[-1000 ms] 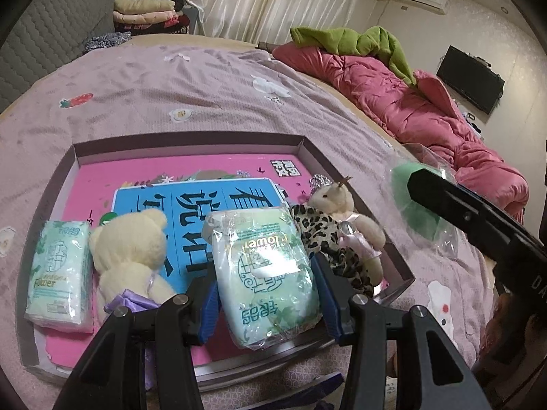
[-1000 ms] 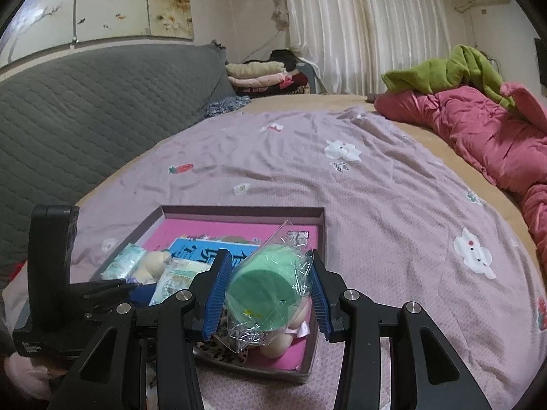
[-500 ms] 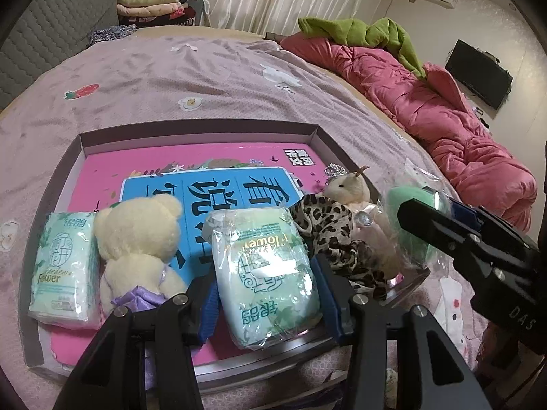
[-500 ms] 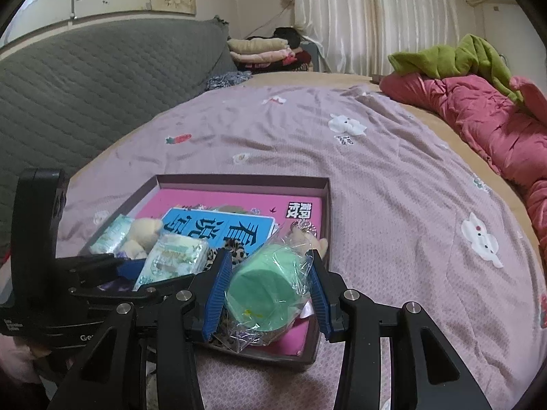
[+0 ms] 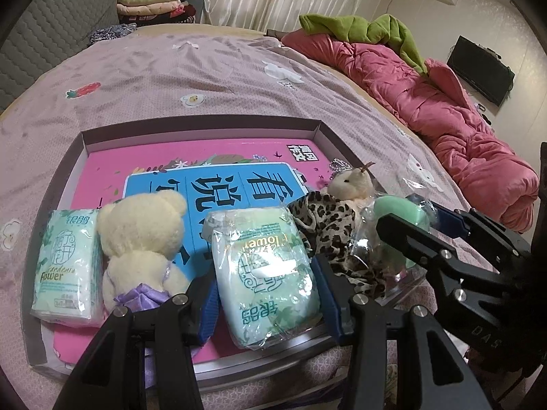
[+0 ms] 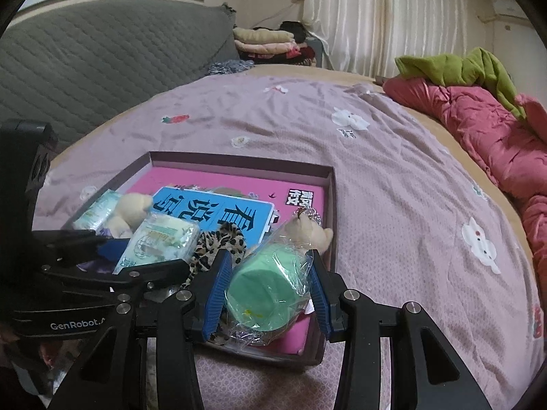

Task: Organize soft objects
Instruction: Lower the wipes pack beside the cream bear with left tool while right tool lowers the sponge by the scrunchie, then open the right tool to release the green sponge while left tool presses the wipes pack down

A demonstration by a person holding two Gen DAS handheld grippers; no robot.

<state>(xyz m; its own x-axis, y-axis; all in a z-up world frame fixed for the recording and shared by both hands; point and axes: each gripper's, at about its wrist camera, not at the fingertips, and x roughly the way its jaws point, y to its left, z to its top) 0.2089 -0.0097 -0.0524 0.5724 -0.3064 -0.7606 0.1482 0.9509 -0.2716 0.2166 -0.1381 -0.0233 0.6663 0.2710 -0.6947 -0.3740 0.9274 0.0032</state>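
Observation:
A shallow box [image 5: 205, 126] with a pink and blue base lies on the bed. My left gripper [image 5: 266, 283] is shut on a green tissue pack [image 5: 266, 273] low over the box's near edge. In the box lie another tissue pack [image 5: 65, 259], a cream teddy bear [image 5: 143, 239], a leopard-print toy [image 5: 328, 225] and a small cream plush [image 5: 352, 184]. My right gripper [image 6: 270, 290] is shut on a green roll in clear wrap [image 6: 263, 290], over the box's near right corner [image 6: 307, 341]. The roll also shows in the left wrist view [image 5: 396, 212].
The purple bedspread [image 6: 376, 177] stretches beyond the box. A pink quilt [image 5: 444, 116] with a green blanket [image 5: 369, 30] lies along the right. Folded clothes [image 5: 150, 7] sit at the far end by a grey headboard [image 6: 102, 54].
My right gripper has carried the wrapped green roll down and left, to the box's near right corner beside the plush toys. My left gripper has kept the tissue pack almost still.

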